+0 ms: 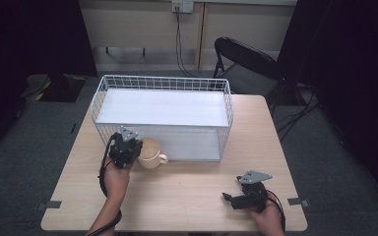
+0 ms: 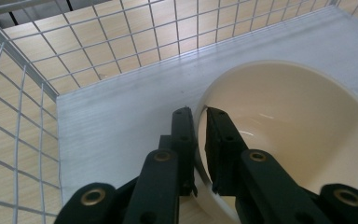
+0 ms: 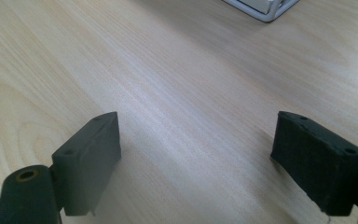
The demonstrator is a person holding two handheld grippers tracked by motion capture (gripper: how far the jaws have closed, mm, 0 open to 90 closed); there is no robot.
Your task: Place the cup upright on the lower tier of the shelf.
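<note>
The left gripper [image 2: 200, 135] is clamped on the rim of the cup [image 2: 307, 140], one jaw inside the wall and one outside. In the high view the cup [image 1: 150, 152] sits at the near left corner of the wire basket [image 1: 165, 81], its handle pointing right, with the left gripper [image 1: 125, 147] just beside it on the left. From the left gripper view the cup looks to rest over the basket's white floor [image 2: 121, 112]. The right gripper [image 3: 196, 158] hangs with jaws wide apart over the bare table [image 3: 168, 70], holding nothing; in the high view the right gripper [image 1: 231, 199] lies near the front right edge, well apart from the cup
</note>
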